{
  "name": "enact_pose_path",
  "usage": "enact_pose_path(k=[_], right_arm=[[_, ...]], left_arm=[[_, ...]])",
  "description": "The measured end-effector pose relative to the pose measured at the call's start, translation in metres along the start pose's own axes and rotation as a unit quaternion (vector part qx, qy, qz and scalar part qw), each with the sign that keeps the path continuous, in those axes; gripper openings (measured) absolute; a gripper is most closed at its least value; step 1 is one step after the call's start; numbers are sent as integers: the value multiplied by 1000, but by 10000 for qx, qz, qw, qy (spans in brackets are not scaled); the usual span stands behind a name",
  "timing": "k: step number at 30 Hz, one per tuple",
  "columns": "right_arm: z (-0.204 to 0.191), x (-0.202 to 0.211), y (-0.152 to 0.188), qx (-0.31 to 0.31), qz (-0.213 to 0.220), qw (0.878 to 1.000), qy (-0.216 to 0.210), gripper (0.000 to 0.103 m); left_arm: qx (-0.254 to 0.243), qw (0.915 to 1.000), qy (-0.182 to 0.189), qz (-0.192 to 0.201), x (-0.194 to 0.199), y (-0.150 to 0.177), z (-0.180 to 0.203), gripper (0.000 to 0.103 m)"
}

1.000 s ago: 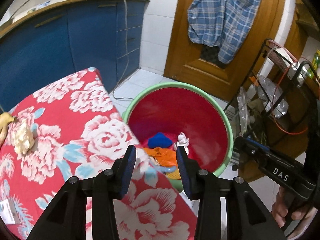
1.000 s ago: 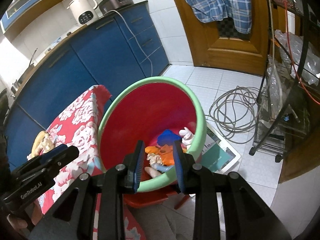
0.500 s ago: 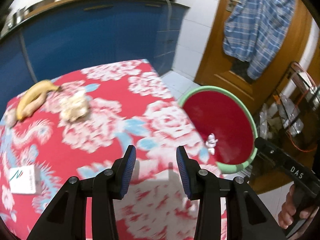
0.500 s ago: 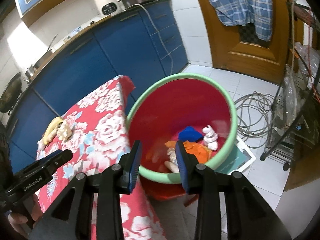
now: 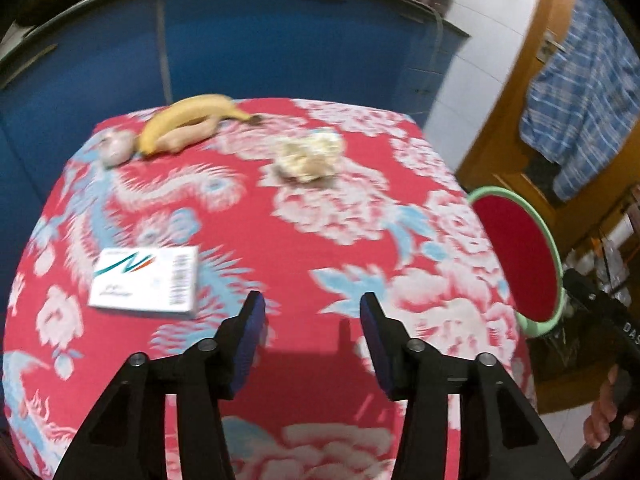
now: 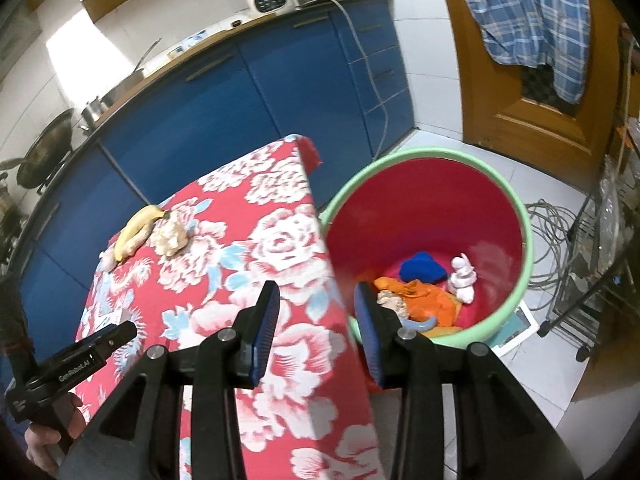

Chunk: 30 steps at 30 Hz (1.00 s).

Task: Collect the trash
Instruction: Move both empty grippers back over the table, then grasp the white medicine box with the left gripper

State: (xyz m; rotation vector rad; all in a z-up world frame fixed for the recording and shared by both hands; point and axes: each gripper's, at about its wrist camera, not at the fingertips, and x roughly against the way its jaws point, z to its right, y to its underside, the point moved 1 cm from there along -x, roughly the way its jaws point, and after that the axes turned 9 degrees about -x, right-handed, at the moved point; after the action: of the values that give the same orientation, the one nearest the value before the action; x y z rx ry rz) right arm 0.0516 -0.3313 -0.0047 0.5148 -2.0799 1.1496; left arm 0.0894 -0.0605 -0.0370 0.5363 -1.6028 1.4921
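At lower centre of the left wrist view, the left tongs (image 5: 310,312) hung over the flowered desk (image 5: 340,216), jaws opening with nothing between. A white box (image 5: 146,282) lay at left; crumpled paper (image 5: 308,158) and a banana (image 5: 188,120) lay near the far edge. The right tongs (image 6: 316,308), spread and empty, straddled the desk's right edge beside the red bin (image 6: 516,208).

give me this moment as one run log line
left claw: opening, empty, over table | right claw: empty, at bin edge | crumpled paper, card on table
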Motion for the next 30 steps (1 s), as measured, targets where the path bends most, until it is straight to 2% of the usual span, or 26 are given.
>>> enact_pose_path(k=[11,16,20,25,30], right_arm=[[-43,-11,3,312,-209,9989,-285,41],[-62,-23,0,452,-310,9980,-327,41],[-75,-33,-1,563,-392,9970,-362,41],[-92,-44,0,730,-450,9955,-399,41],[-102,-55,-2,813,-534,9943,-426,41]], left_arm=[[834,9957,-297,-285,-11,19,-68,52],[1050,9935,-346,-284,-16,20,-91,52],[1109,9931,-284,-264,-22,15,-104,56],[1158,9921,-403,-246,-26,6,-119,57],[1346,9890,-561,-226,-25,2,-133,68]])
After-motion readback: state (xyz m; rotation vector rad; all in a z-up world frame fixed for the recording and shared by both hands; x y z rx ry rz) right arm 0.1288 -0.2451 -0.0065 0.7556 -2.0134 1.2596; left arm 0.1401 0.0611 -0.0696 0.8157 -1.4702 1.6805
